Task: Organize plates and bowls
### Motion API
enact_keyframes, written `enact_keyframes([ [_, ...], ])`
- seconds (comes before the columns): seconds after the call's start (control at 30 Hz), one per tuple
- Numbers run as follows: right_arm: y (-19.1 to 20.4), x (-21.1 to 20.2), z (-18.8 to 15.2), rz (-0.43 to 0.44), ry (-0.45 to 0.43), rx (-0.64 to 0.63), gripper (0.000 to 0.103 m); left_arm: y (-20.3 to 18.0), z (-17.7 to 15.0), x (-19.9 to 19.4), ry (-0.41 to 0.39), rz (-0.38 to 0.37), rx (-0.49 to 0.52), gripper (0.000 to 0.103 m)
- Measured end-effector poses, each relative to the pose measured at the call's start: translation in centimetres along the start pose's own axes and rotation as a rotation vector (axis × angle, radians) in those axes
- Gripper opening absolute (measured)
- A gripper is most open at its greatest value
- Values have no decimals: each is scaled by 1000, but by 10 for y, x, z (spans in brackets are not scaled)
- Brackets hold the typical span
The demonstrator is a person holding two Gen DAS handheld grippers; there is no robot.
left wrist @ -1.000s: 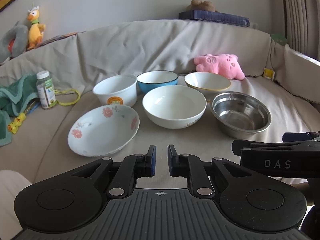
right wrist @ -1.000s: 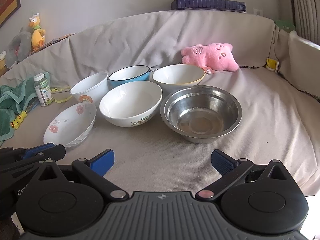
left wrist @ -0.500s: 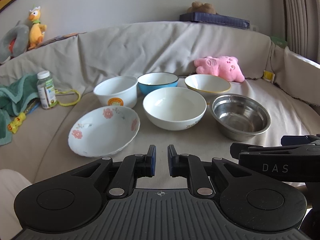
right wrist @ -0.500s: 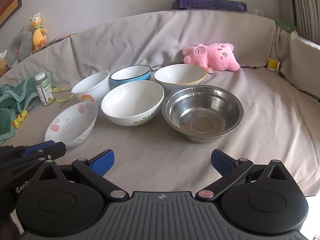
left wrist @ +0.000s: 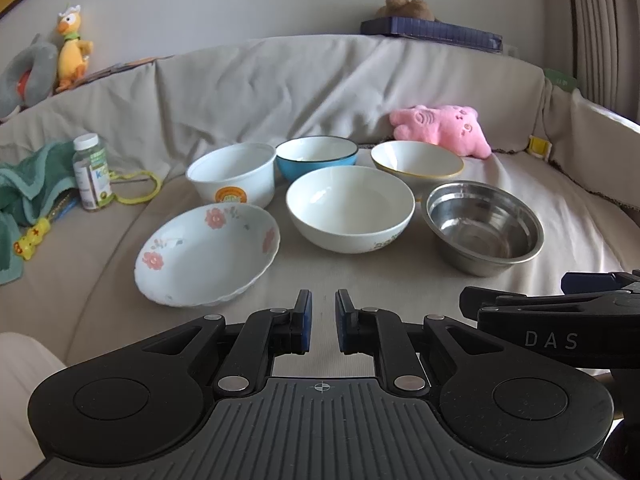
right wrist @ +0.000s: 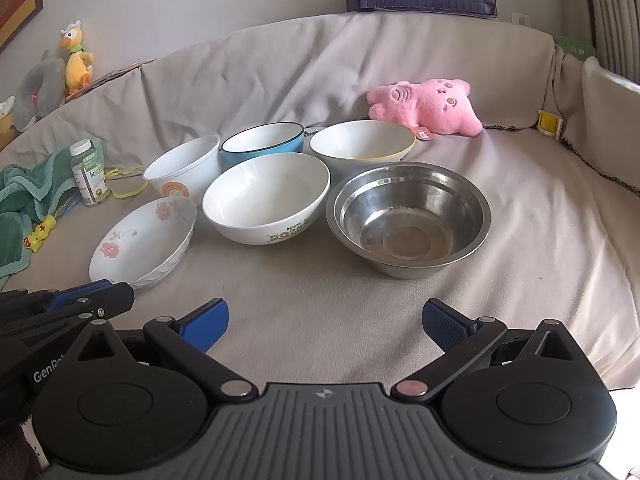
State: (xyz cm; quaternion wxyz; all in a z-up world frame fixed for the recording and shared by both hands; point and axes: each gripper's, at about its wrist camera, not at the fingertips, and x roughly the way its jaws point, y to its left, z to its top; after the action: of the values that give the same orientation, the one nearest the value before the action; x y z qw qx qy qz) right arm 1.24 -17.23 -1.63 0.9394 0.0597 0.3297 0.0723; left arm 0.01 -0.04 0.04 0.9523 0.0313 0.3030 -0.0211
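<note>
My left gripper (left wrist: 323,316) sits nearly closed on nothing; my right gripper (right wrist: 325,322) is spread wide, empty, above the sofa cover (right wrist: 320,300). Nearest me lie the floral plate (left wrist: 208,254), the white bowl (left wrist: 350,208) and the steel bowl (right wrist: 408,218), side by side. Behind them stand the rainbow-print bowl (left wrist: 232,174), the blue bowl (left wrist: 316,156) and the yellow-rimmed bowl (left wrist: 416,162). Farthest back lies a pink plush (right wrist: 426,106).

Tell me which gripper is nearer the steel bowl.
Right. The right gripper sits open just in front of the steel bowl, almost in line with it. The left gripper, nearly shut, faces the flowered plate, farther left.
</note>
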Motion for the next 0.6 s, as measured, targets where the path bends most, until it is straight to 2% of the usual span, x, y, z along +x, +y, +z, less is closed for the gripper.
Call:
enact_keyframes([
  [0.6, 0, 1, 0, -1, 0, 4, 103, 0, 0, 2, 4, 1, -2, 15],
])
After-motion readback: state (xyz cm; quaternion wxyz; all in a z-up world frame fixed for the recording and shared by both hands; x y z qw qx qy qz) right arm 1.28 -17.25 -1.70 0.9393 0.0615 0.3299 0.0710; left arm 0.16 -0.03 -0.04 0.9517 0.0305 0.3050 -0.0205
